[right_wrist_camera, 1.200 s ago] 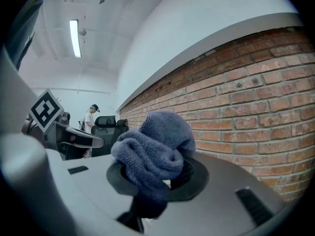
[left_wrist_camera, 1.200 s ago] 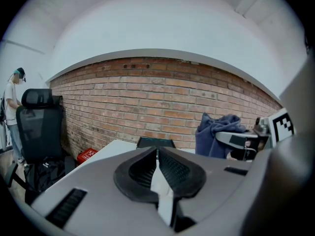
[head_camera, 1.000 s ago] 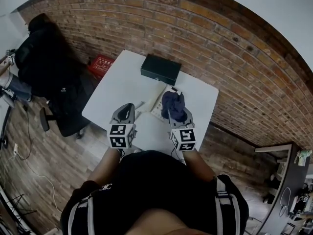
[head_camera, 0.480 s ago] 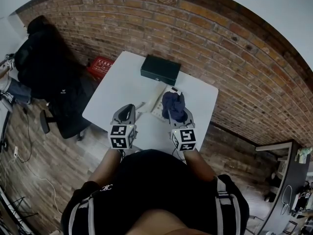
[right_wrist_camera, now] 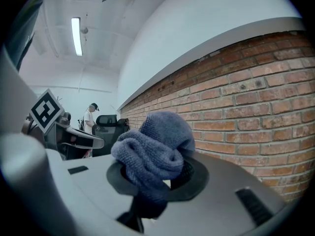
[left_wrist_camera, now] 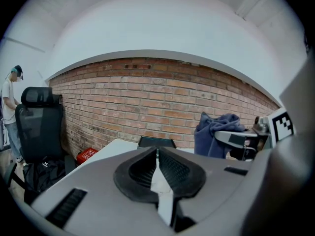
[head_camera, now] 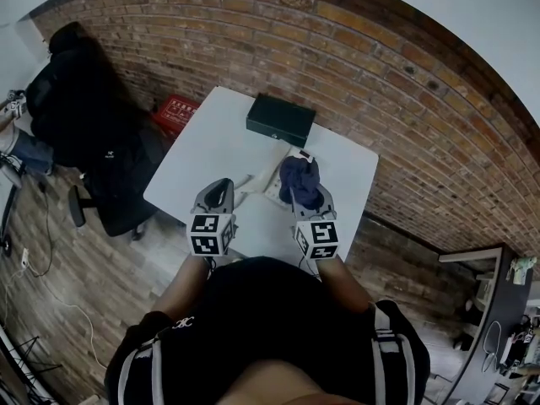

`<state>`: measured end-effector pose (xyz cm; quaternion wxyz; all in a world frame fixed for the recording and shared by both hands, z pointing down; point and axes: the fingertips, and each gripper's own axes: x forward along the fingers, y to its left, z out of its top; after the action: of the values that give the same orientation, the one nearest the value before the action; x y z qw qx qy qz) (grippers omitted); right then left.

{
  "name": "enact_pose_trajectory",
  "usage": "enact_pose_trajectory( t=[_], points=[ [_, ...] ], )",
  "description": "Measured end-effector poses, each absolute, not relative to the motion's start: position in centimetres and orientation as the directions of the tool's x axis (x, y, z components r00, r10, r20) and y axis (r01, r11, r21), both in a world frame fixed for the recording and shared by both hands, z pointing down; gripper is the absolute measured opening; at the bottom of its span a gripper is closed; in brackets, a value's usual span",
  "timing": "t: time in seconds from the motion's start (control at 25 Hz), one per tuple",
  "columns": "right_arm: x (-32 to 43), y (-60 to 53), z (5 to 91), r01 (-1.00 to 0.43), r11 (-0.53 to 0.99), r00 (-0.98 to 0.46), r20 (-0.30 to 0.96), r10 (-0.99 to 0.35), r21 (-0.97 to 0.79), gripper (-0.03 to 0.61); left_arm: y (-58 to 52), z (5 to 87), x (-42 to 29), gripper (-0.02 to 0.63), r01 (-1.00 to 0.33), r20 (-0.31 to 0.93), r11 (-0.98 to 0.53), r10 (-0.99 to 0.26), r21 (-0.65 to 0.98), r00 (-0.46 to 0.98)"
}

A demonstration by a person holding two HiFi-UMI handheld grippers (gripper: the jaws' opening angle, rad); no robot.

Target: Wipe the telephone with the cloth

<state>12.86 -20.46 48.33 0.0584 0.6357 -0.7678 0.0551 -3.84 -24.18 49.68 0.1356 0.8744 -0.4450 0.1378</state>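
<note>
White table [head_camera: 211, 146] against brick: by its front edge the left gripper [head_camera: 223, 186] is pinched closed on nothing, just parked. The right gripper [head_camera: 307, 194] clamps the bunched cloth [head_camera: 299, 178] over the telephone [head_camera: 272, 189] near the right edge, presumably ready to wipe.

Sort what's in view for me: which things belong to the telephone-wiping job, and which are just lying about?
Belongs to the job:
- cloth, clamped in the right hand-held gripper
- telephone on the white table
- left hand-held gripper, shut and empty

Just lying about:
- black box near the table's far edge
- red item on the floor
- office chair draped in dark clothing
</note>
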Motion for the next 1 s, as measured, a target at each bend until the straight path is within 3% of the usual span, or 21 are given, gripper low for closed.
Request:
enact_pose_trajectory(
  t=[1.0],
  points=[
    [10.0, -21.7, 48.4, -0.981, 0.194, -0.192, 0.161, -0.968, -0.004, 0.074, -25.6, 50.2, -6.7, 0.015, -0.814, 0.368, -0.566, -0.736, 0.127, 0.569]
  ],
)
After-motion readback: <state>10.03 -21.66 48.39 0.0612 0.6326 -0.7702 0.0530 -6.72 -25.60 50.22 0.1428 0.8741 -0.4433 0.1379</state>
